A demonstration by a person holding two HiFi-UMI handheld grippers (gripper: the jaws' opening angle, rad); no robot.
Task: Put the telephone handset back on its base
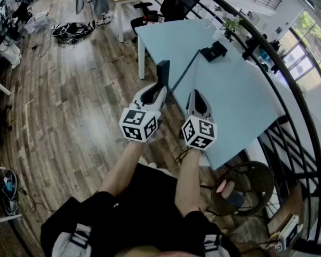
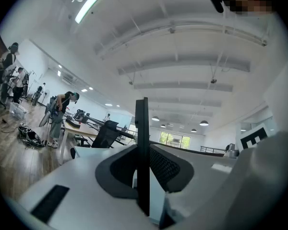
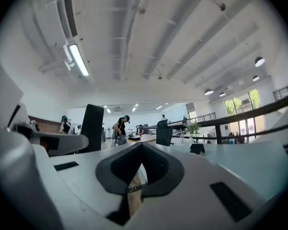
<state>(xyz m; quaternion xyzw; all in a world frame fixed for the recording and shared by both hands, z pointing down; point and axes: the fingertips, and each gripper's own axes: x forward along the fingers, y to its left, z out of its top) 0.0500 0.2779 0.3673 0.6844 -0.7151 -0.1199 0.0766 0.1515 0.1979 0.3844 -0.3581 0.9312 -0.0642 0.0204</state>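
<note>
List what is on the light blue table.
A black telephone base sits on the light blue table, its cord running off the edge. The right hand-held gripper covers part of the near edge.

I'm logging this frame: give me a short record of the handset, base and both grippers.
handset: upright, held in the air
base: on table, apart from handset
cord: links handset and base
left gripper: shut on handset
right gripper: shut, holds nothing
task: handset not yet on base
</note>
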